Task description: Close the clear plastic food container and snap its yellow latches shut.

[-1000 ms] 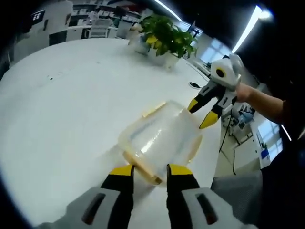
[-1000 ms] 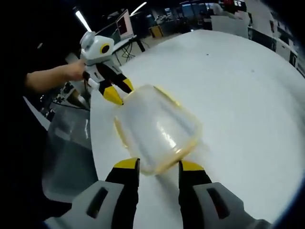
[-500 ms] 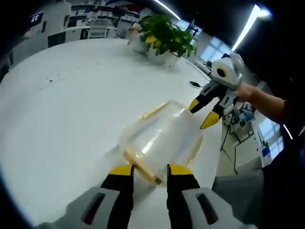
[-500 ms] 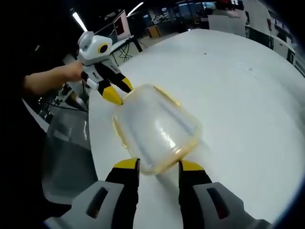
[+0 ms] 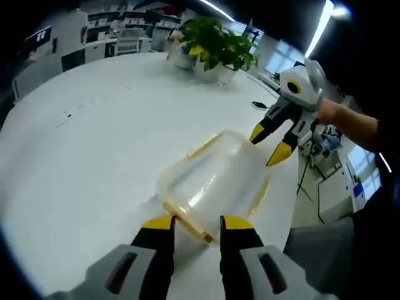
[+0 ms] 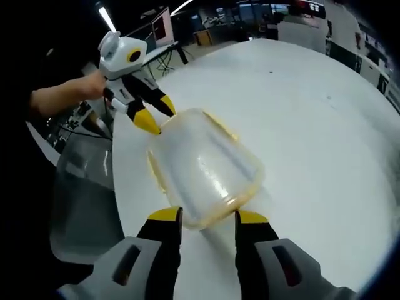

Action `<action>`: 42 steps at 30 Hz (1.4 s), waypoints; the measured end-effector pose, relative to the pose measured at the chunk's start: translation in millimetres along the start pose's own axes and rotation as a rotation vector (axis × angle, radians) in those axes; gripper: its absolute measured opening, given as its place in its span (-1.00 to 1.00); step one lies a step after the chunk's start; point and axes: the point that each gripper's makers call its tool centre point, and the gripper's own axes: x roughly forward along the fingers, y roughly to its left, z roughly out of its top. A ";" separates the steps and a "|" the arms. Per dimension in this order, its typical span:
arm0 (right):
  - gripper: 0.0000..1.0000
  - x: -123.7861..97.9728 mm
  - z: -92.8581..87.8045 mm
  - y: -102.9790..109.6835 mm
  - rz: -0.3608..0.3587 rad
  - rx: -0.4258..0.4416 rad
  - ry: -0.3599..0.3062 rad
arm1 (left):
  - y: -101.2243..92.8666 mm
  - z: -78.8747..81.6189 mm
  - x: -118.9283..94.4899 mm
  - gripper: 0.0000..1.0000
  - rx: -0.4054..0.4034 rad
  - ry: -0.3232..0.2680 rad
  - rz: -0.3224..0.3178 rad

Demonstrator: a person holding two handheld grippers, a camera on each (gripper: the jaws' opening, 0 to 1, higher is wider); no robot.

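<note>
The clear plastic container [image 5: 215, 178] lies on the white table [image 5: 87, 137], with yellow latches along its rim. My left gripper [image 5: 197, 224] stands open at the near end, its yellow tips either side of the near latch [image 5: 187, 223]. The right gripper [image 5: 269, 144] reaches in from the right, open, its tips at the container's far corner. In the right gripper view the container [image 6: 203, 165] lies ahead, and my right gripper [image 6: 207, 217] is open with the container's edge between its tips. The left gripper [image 6: 155, 115] touches the far end there.
A potted green plant [image 5: 219, 47] stands at the far side of the table. The table's curved edge [image 6: 125, 206] runs close beside the container, with a grey chair [image 6: 81, 200] below it. A person's hand [image 6: 69, 100] holds the far gripper. Office desks fill the background.
Both views have shifted a little with the hands. The container lies as before, and each gripper stays open at its own end of it.
</note>
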 end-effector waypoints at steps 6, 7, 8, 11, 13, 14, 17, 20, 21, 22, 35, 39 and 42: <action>-0.30 1.8 0.8 -3.2 -0.048 -0.077 0.036 | -1.2 2.5 -0.6 -0.56 0.075 0.024 0.040; -0.29 1.6 1.0 -4.9 -0.052 -0.086 0.037 | -1.0 2.6 -0.6 -0.55 0.077 0.025 0.042; -0.29 1.6 1.0 -5.6 -0.053 -0.088 0.037 | -0.1 2.4 -0.7 -0.55 0.075 0.025 0.042; -0.28 0.3 1.6 -5.7 -0.059 -0.117 0.036 | 1.2 2.2 -1.0 -0.55 0.073 0.020 0.042; -0.30 -0.6 1.2 -6.0 -0.061 -0.144 0.039 | 0.5 2.3 -1.4 -0.54 0.087 0.017 0.047; -0.30 -1.2 1.0 -6.4 -0.063 -0.163 0.043 | 0.3 3.2 -1.8 -0.54 0.107 0.016 0.054; -0.31 -1.6 0.7 -7.5 -0.063 -0.173 0.046 | -0.3 4.3 -2.0 -0.52 0.149 0.013 0.058; -0.30 -1.9 1.0 -8.3 -0.064 -0.182 0.053 | 0.1 4.9 -2.5 -0.50 0.165 0.012 0.063; -0.31 -2.1 2.0 -9.0 -0.069 -0.196 0.051 | -0.1 5.4 -2.9 -0.50 0.188 0.015 0.068; -0.33 -3.0 4.1 -8.5 -0.071 -0.207 0.041 | -0.8 6.5 -3.1 -0.48 0.210 0.015 0.076; -0.30 1.1 24.6 2.4 -0.030 -0.227 -0.044 | -14.0 21.9 -1.8 -0.41 0.348 0.015 0.073; -0.29 3.4 30.9 4.7 -0.019 -0.238 -0.069 | -18.7 26.8 1.9 -0.40 0.392 0.017 0.057; -0.28 4.7 38.0 5.8 -0.011 -0.247 -0.090 | -22.2 33.3 3.6 -0.39 0.406 0.005 0.061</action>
